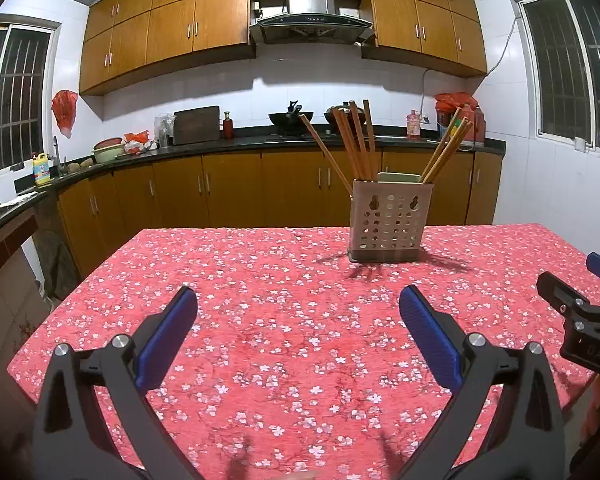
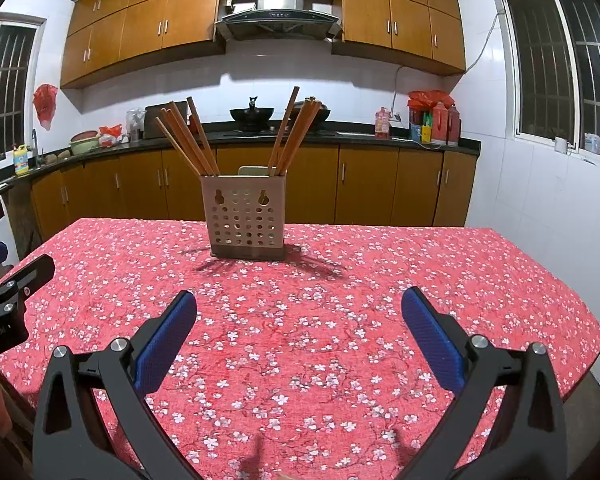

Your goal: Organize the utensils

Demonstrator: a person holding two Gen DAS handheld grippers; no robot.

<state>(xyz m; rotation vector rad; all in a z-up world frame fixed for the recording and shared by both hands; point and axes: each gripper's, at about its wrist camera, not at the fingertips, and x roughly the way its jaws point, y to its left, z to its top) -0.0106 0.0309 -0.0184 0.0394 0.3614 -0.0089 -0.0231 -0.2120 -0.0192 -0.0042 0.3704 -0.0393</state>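
Note:
A beige perforated utensil holder [image 1: 390, 220] [image 2: 245, 216] stands upright on the far part of the table. Several wooden chopsticks [image 1: 356, 140] [image 2: 192, 140] lean out of its left and right sides. My left gripper [image 1: 298, 300] is open over the near part of the table, nothing between its blue pads. My right gripper [image 2: 299, 304] is open too, likewise holding nothing. Each gripper shows at the edge of the other's view: the right one [image 1: 580, 308] at far right, the left one [image 2: 12, 280] at far left. Both are well short of the holder.
A red floral tablecloth [image 1: 280, 280] [image 2: 420, 280] covers the table. Behind it runs a black kitchen counter [image 1: 204, 146] with wooden cabinets, a wok, bottles and a cutting board. Barred windows sit on both side walls.

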